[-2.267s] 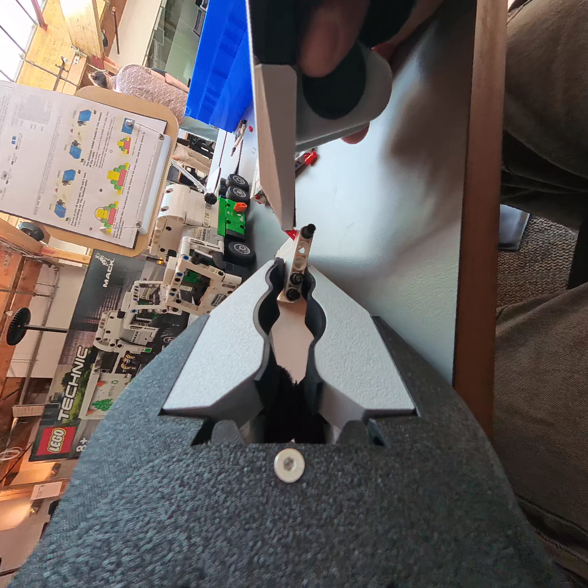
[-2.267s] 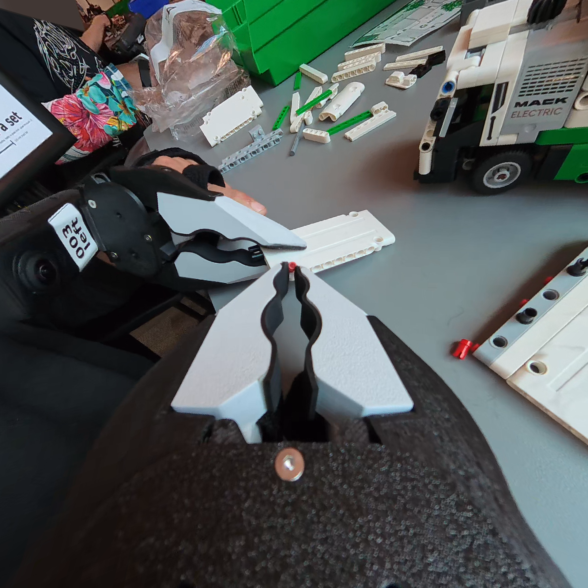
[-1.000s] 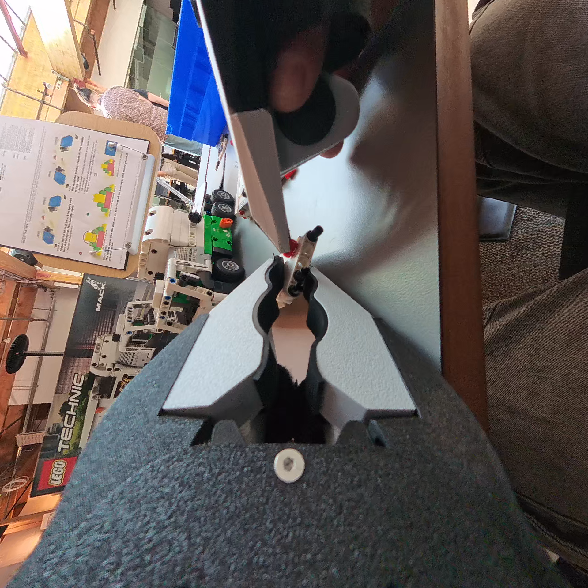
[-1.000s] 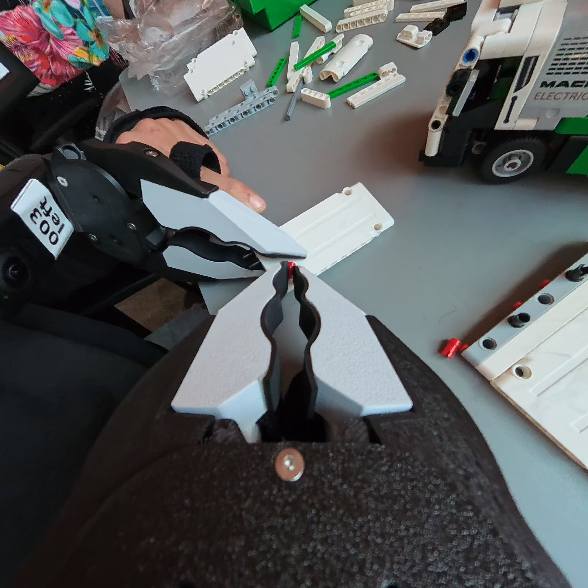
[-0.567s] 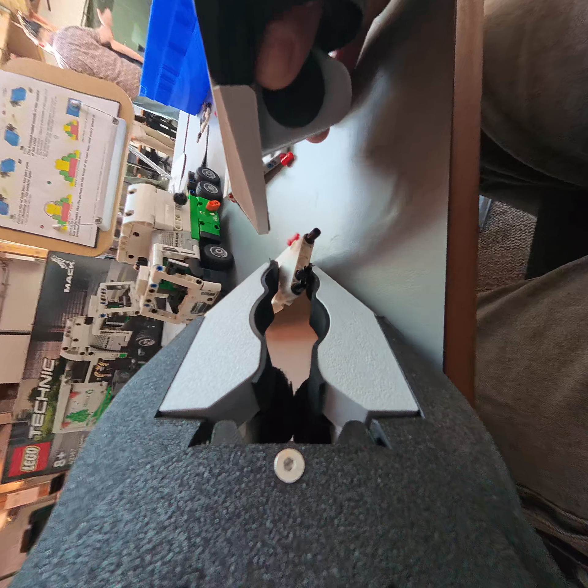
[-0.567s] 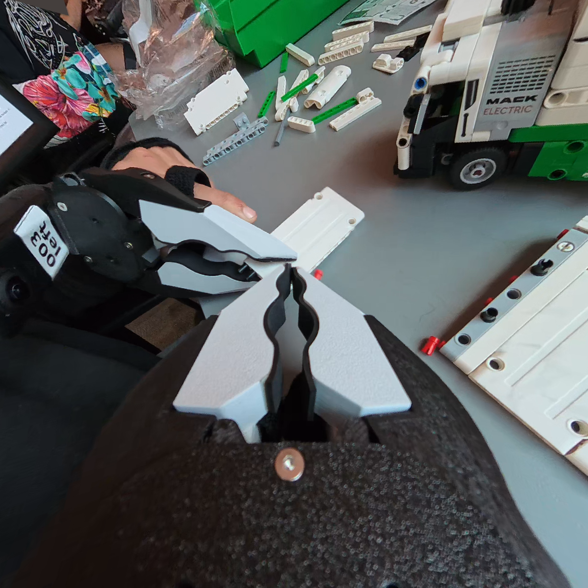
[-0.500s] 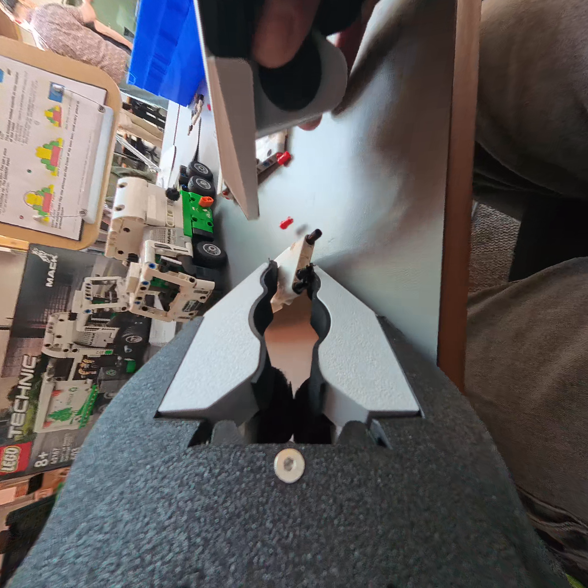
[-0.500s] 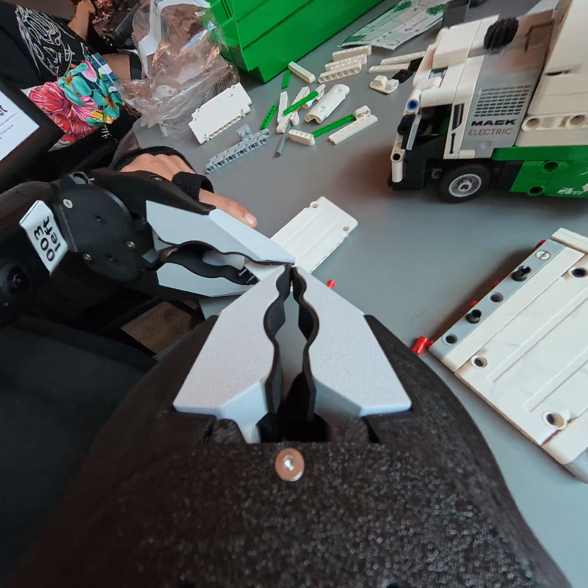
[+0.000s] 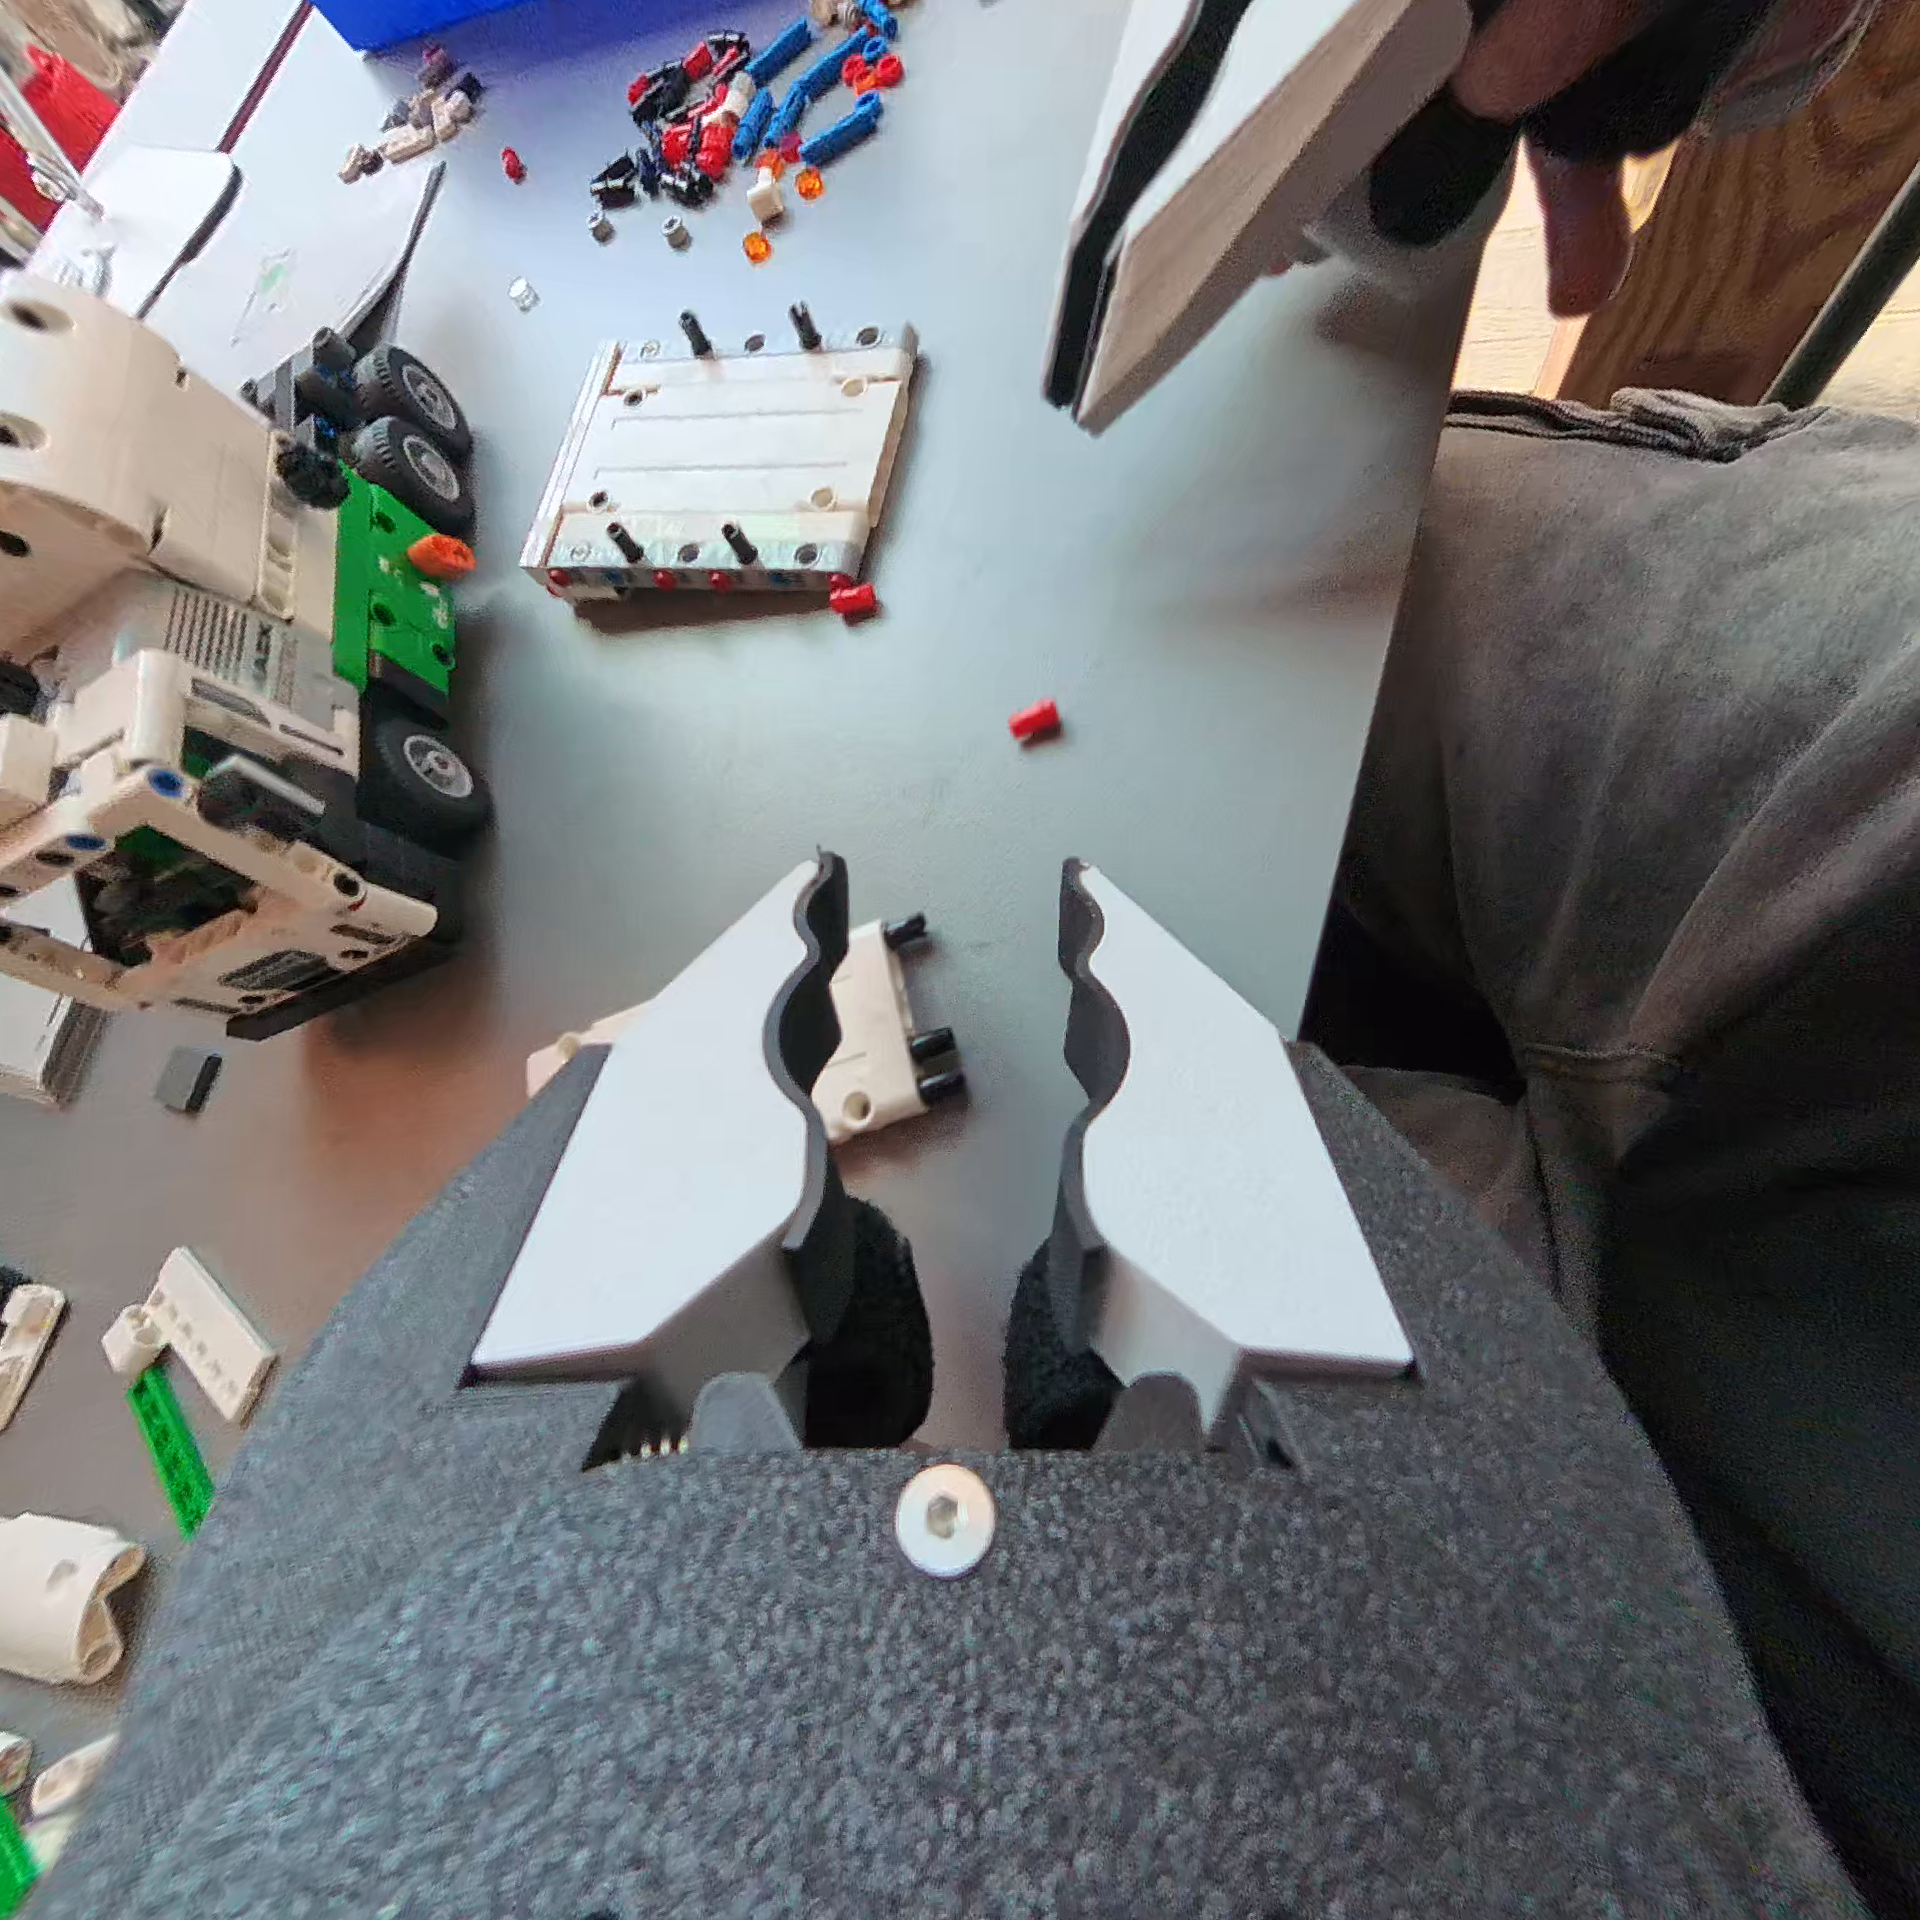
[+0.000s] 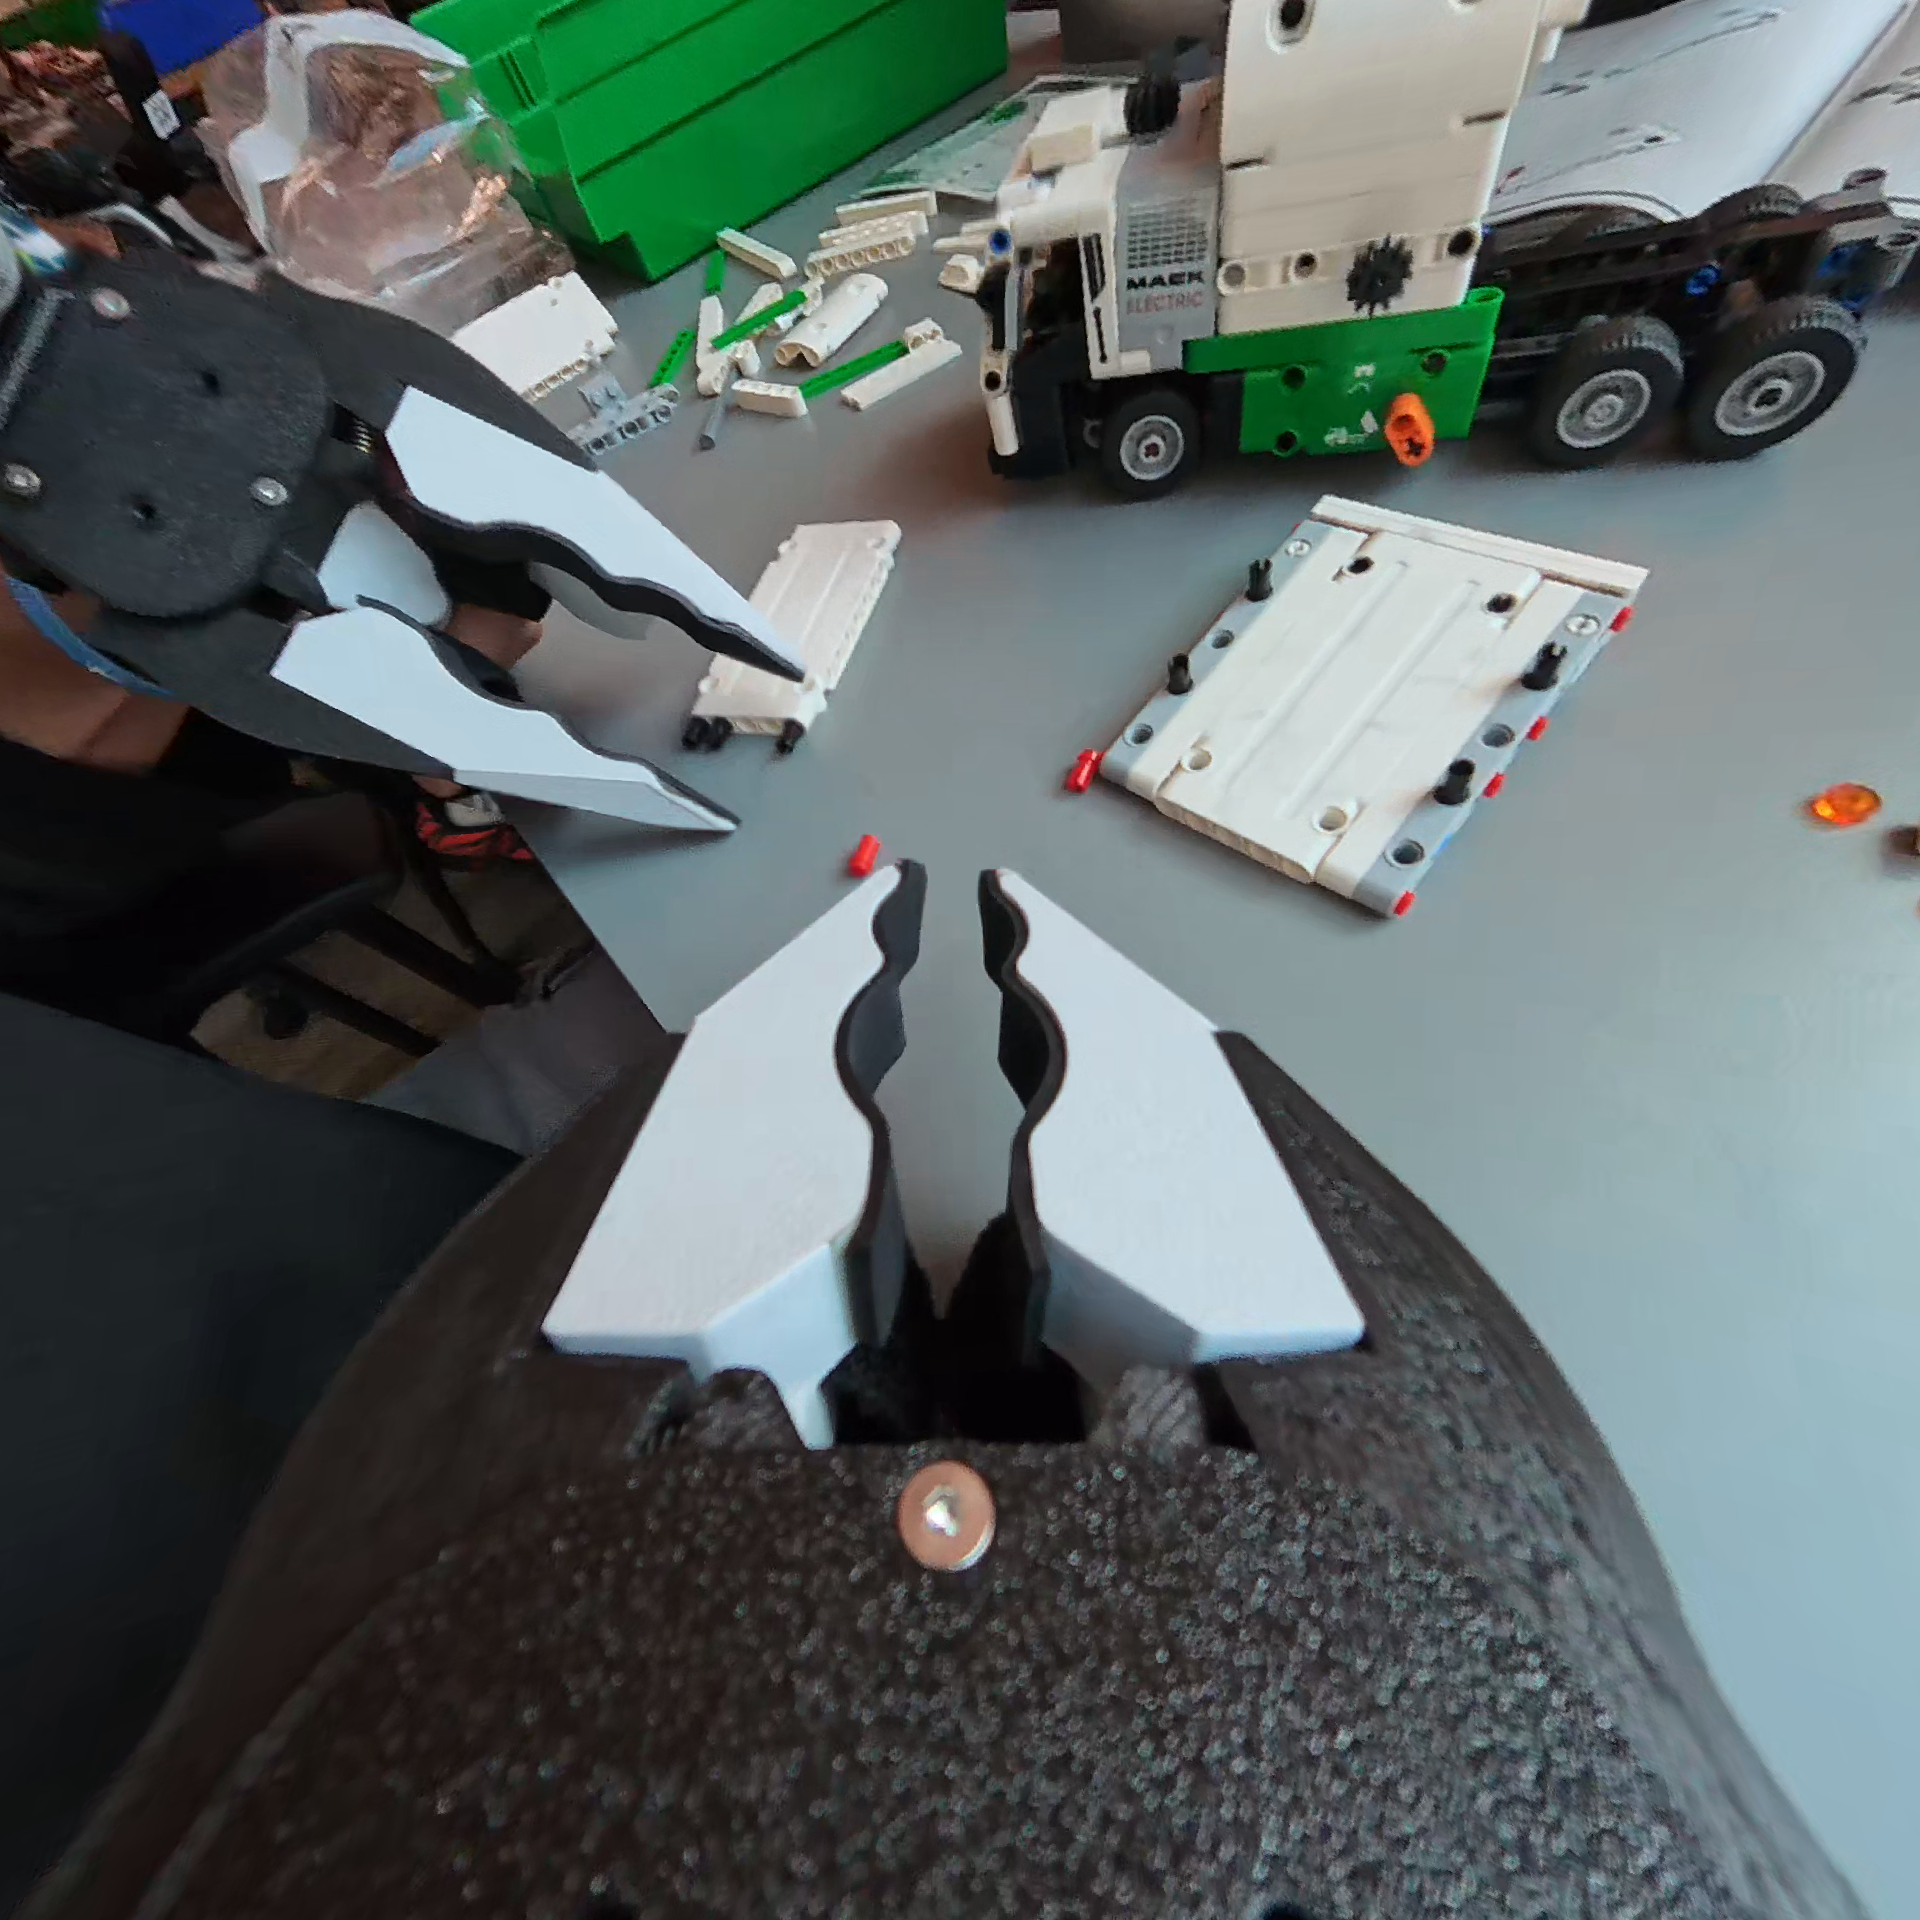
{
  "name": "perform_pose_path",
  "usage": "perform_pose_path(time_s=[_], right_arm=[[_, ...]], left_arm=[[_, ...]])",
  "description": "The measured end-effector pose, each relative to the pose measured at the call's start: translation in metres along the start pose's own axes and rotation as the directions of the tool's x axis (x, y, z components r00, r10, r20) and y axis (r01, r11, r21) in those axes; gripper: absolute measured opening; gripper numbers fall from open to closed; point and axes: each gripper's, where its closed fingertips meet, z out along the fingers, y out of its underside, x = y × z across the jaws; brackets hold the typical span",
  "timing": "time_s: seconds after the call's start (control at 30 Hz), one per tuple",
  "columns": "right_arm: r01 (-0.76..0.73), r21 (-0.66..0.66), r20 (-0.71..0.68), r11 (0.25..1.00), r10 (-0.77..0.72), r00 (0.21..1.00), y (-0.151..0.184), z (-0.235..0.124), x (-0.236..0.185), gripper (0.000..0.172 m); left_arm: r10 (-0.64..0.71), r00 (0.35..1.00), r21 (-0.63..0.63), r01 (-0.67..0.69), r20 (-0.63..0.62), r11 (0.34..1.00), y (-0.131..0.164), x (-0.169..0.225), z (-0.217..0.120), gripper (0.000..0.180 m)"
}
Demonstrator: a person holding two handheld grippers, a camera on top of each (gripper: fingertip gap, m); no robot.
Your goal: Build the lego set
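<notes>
LEFT GRIPPER: the left gripper (image 9: 945, 883) is seen with its fingers spread wide and nothing clasped between them; it hangs over the grey table (image 9: 1143, 582).
NEAREST TO LEFT: a white panel with black pins (image 9: 883, 1023) lies flat on the table, partly hidden under the left finger (image 9: 707, 1101); no pad is pressed on it. In the right wrist view the same panel (image 10: 805, 623) is seen beneath the upper fingertip of the left gripper (image 10: 764, 748), with its pins pointing toward the table edge.
RIGHT GRIPPER: the right gripper (image 10: 951, 883) is seen slightly parted, a narrow gap showing between the black pads, with nothing held. In the left wrist view it (image 9: 1070, 395) is seen raised above the table, a gloved hand (image 9: 1558, 135) behind it.
NEAREST TO RIGHT: a small red pin (image 10: 861, 855) lies on the table just beside the left fingertip, not touched by it; in the left wrist view it (image 9: 1034, 722) lies ahead of the open fingers.
FARTHER OFF: a larger white and grey plate with black and red pins (image 10: 1371, 696) lies flat, a second red pin (image 10: 1081, 771) at its corner. A white and green toy truck (image 10: 1351, 312) stands behind it. Loose white and green pieces (image 10: 800, 332) are scattered near a green bin (image 10: 727, 114).
</notes>
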Motion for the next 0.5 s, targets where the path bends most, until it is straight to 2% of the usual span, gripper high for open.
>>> perform_pose_path(time_s=[0.1,0.17,0.27,0.37,0.5], right_arm=[[0.011,0.019,-0.020,1.000,-0.011,1.000,0.006,-0.006,0.000,0.010],[0.013,0.056,-0.024,0.998,-0.011,1.000,0.006,-0.009,-0.002,0.010],[0.026,0.107,-0.009,0.994,-0.025,1.000,0.004,-0.015,-0.007,0.008],[0.063,0.102,-0.003,0.993,-0.063,0.998,0.008,-0.016,-0.008,0.008],[0.076,0.098,0.020,0.992,-0.079,0.997,0.012,-0.015,-0.008,0.007]], left_arm=[[-0.028,0.999,0.028,0.029,-0.031,0.999,-0.018,0.010,0.004,0.037],[-0.062,0.995,0.001,0.062,-0.077,0.998,-0.023,0.017,0.009,0.032],[-0.107,0.990,-0.055,0.102,-0.096,0.993,-0.018,0.016,0.015,0.030],[-0.119,0.989,-0.080,0.111,-0.091,0.991,-0.012,0.013,0.016,0.025],[-0.117,0.991,-0.114,0.108,-0.071,0.988,-0.004,0.009,0.005,0.029]])
